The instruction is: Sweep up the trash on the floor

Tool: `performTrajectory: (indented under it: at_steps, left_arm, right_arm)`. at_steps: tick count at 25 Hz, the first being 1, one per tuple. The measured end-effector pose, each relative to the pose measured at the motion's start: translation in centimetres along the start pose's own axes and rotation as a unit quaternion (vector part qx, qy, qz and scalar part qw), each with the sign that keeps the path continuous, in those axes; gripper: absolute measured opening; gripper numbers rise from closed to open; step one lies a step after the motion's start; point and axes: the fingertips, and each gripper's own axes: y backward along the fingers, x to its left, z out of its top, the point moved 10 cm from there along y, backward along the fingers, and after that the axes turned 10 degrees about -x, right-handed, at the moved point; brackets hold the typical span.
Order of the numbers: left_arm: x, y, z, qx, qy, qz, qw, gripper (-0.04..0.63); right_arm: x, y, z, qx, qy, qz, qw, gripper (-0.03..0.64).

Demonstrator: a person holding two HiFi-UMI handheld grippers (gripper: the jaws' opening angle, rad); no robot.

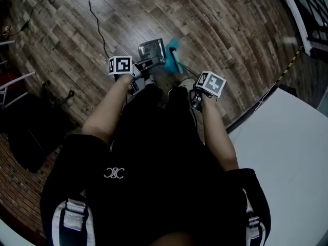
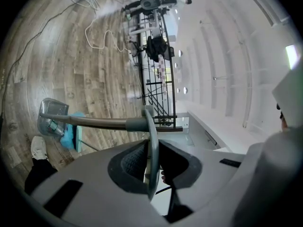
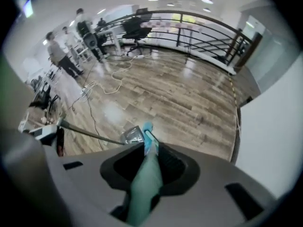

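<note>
A grey dustpan [image 1: 152, 49] lies on the wood floor just ahead of my feet, and a teal broom head [image 1: 172, 55] rests against its right side. My left gripper [image 1: 136, 81] is shut on the dustpan's grey looped handle [image 2: 150, 145], whose long shaft [image 2: 94, 122] runs down to the pan [image 2: 52, 117]. My right gripper [image 1: 196, 100] is shut on the teal broom handle [image 3: 146, 181], which leads to the broom head [image 3: 147, 135] beside the dustpan [image 3: 134, 135]. I cannot make out any loose trash on the floor.
Black cables [image 1: 97, 14] trail over the floor at the back left. A white surface [image 1: 287, 152] fills the right side, with yellow-black tape [image 1: 289, 65] along its far edge. Dark bags [image 1: 25, 132] sit at the left. A railing [image 3: 189, 27] and people [image 3: 61, 56] stand far off.
</note>
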Motion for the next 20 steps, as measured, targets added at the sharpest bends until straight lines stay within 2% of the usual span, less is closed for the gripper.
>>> performTrajectory:
  at_steps: [4,6,8,11,15,18,20]
  left_arm:
    - [0.1,0.3,0.1,0.007,-0.002,0.003,1.0000,0.055]
    - [0.2,0.6,0.2,0.006,-0.004,0.005,1.0000,0.055]
    - [0.3,1.0,0.0,0.005,-0.003,0.007,1.0000,0.055]
    - [0.7,1.7,-0.1,0.006,-0.002,0.009,0.9999,0.055]
    - [1.1,2.5,-0.1,0.008,-0.001,0.009,0.9999,0.055]
    - [1.2,2.6,0.1,0.002,-0.002,0.008,1.0000,0.055]
    - [1.2,2.6,0.1,0.000,-0.003,0.009,1.0000,0.055]
  right_arm:
    - [0.0,-1.1,-1.2,-0.002,-0.121,-0.012,0.993,0.101]
    - [0.4,-1.4,-1.0,-0.013,-0.146,-0.006,0.989,0.101]
    - [1.0,-1.5,-0.6,-0.020,-0.144,0.004,0.989,0.101]
    - [2.4,-1.4,0.4,-0.036,-0.097,0.024,0.994,0.101]
    - [4.7,-1.4,1.0,-0.032,0.006,0.058,0.998,0.101]
    - [6.5,-1.5,0.9,-0.010,0.089,0.077,0.993,0.101]
    - [7.9,-1.3,0.5,0.004,0.157,0.093,0.983,0.101]
